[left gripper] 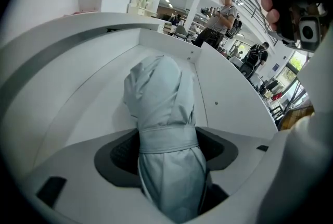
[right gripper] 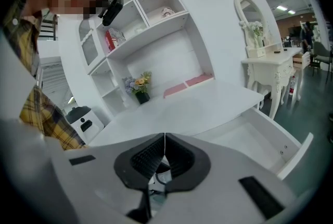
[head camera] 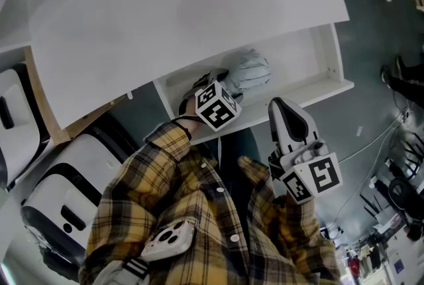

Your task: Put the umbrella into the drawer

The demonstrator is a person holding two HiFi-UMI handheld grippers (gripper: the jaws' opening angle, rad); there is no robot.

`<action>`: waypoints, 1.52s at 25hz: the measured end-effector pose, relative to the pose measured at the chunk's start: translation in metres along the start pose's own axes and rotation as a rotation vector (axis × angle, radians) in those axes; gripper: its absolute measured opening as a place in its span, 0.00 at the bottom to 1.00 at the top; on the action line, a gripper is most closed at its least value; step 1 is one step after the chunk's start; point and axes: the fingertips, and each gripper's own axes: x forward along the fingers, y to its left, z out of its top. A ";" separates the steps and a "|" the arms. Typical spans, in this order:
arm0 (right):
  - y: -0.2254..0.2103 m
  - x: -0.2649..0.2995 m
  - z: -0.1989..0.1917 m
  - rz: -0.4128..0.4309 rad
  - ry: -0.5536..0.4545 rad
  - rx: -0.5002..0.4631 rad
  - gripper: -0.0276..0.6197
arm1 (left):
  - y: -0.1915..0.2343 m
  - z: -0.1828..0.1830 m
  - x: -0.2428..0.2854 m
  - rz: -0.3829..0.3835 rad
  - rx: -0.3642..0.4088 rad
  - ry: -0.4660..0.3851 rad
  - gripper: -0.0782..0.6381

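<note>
White desktop (head camera: 185,5) overhangs the open drawer (head camera: 311,55). The left gripper (left gripper: 166,152) clamps the folded umbrella (left gripper: 158,92) at its strap, with its far end inside the drawer. Best to lower it flat before letting go. The right gripper (right gripper: 162,158), jaws together and empty, hangs near the drawer's front.

The left gripper (left gripper: 166,149) is stretched forward on a plaid-sleeved arm (head camera: 164,156), its jaws clamped around the folded umbrella (left gripper: 156,87). The right gripper (right gripper: 162,158) sits lower, close to the torso, jaws pressed together with nothing between them.
</note>
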 end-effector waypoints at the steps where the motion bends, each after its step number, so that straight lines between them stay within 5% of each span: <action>1: 0.000 0.000 0.000 0.000 0.000 0.002 0.07 | 0.000 0.000 0.000 -0.002 -0.002 -0.001 0.55; 23: 0.006 0.007 -0.004 0.045 0.025 -0.007 0.07 | 0.000 0.002 -0.010 0.029 0.015 0.040 0.59; 38: 0.028 0.002 0.018 0.088 -0.001 -0.084 0.07 | -0.003 0.017 -0.070 0.079 -0.016 -0.057 0.59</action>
